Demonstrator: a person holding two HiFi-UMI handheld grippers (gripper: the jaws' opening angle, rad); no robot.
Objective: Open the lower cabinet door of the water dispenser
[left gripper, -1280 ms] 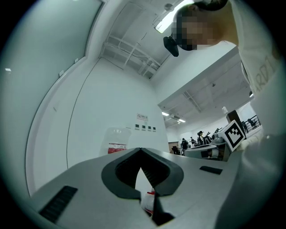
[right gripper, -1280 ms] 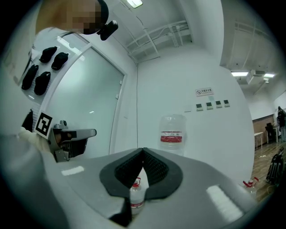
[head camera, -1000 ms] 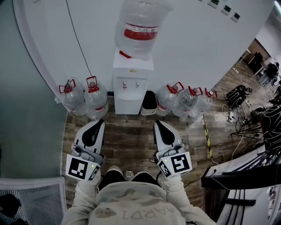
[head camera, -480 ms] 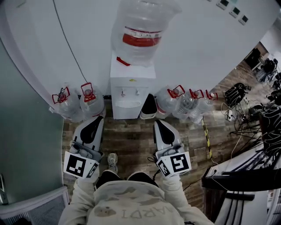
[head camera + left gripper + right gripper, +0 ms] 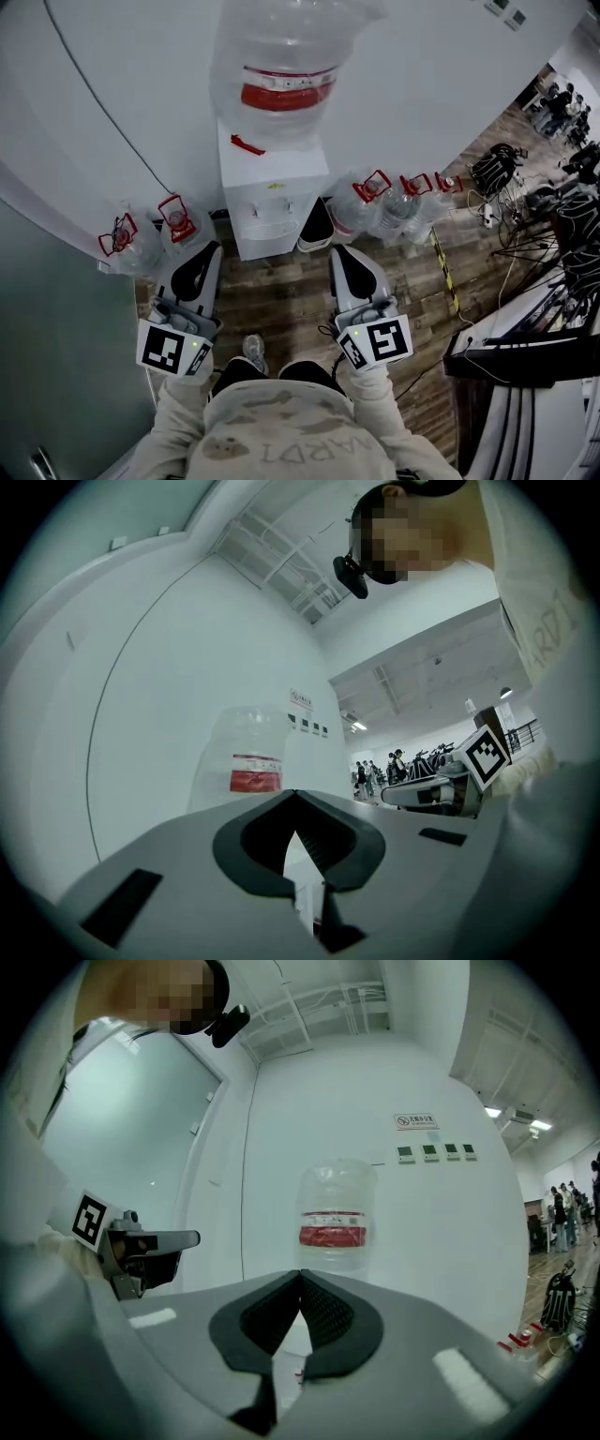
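Plainly, the job has barely started. The water dispenser (image 5: 270,192) stands against the far wall (image 5: 141,75), a little left of centre in the head view, with a big clear bottle (image 5: 281,75) bearing a red label upside down on top, and neither tool touches it. The left tool (image 5: 208,249) and the right tool (image 5: 339,253) are held over the wooden floor (image 5: 281,305) on the near side of the dispenser. One is off each front corner, both pointing toward it and apart from it. Each tool's own view shows its pads pressed together at the tips with nothing pinched between them. The bottle rises beyond the tips, while the cabinet below is hidden behind the tool's body. From the steep head view only the dispenser's top and tap panel can be read. The lower door sits beneath that, and I cannot make out its edge, a handle or any gap, so I judge it closed. Spare jugs (image 5: 178,225) crowd the dispenser's left side, and a black bin (image 5: 317,225) and more jugs stand at its right. Everything is left to do: reach the door, catch its edge or handle, swing it out.
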